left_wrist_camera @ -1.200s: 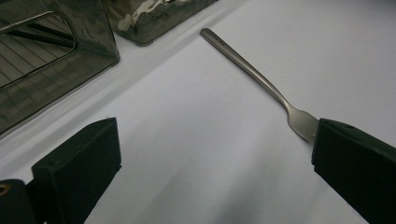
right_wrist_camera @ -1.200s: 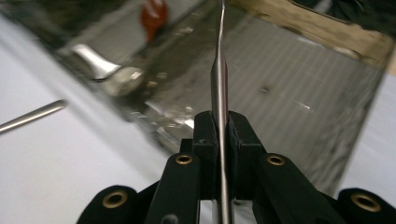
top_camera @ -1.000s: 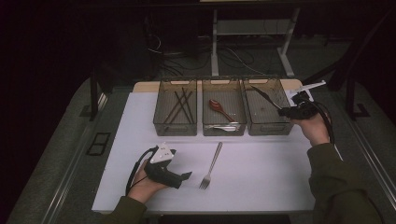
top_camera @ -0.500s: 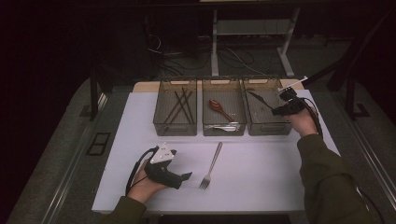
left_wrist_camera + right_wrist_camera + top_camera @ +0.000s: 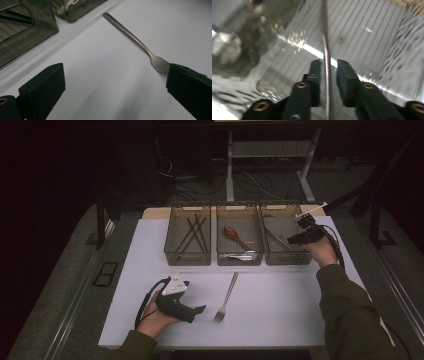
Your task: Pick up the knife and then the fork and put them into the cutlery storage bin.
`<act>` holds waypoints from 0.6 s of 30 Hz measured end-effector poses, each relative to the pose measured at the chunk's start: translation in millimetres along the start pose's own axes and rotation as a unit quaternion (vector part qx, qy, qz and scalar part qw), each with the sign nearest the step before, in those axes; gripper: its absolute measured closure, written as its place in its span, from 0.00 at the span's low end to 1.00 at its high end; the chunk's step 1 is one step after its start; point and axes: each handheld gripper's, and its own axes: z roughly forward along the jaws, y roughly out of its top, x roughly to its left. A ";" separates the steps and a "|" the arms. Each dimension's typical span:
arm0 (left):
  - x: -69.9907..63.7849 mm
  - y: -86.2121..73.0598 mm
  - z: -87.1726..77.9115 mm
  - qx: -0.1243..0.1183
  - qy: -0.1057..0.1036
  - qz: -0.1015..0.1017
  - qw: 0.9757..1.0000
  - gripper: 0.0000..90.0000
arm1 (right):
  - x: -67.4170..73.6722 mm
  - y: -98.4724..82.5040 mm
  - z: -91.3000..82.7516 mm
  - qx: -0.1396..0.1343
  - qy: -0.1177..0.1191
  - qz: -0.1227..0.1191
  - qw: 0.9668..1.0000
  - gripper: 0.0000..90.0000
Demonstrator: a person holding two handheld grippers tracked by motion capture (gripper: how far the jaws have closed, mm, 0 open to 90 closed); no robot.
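Note:
A metal fork (image 5: 227, 295) lies on the white mat, tines toward the front edge. My left gripper (image 5: 197, 312) rests on the mat just left of it, open; in the left gripper view the fork (image 5: 135, 40) runs up from beside the right pad (image 5: 190, 92) of the left gripper (image 5: 115, 75). My right gripper (image 5: 290, 240) reaches over the right bin (image 5: 280, 257). Its jaws have just been opening. A thin metal utensil handle (image 5: 325, 45) stands between them in the right gripper (image 5: 329, 65), with a gap to each pad, and slants down into the bin as a dark handle (image 5: 274, 237).
Three smoky plastic bins stand in a row at the mat's far side. The left bin (image 5: 187, 257) holds dark chopsticks (image 5: 192, 232); the middle bin (image 5: 240, 261) holds a brown spoon (image 5: 234, 235) and metal cutlery. The white mat (image 5: 280, 320) ends near the table's front edge.
My right hand has moved left and down over the right bin, and its jaws have parted around the metal handle. The left gripper and the fork have stayed put.

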 end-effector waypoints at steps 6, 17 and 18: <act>-0.5 1.5 2.4 0.010 0.001 0.002 1.000 0.03 | -2.1 -12.6 -26.2 -0.076 0.055 0.025 0.995 0.55; -3.9 7.4 4.6 0.008 0.003 -0.015 1.000 0.09 | 32.3 -57.3 -57.9 -0.146 0.078 -0.038 0.986 0.36; -3.8 8.3 4.5 0.012 0.002 -0.013 1.000 0.12 | 36.0 -62.0 -59.2 -0.149 0.078 -0.040 0.985 0.34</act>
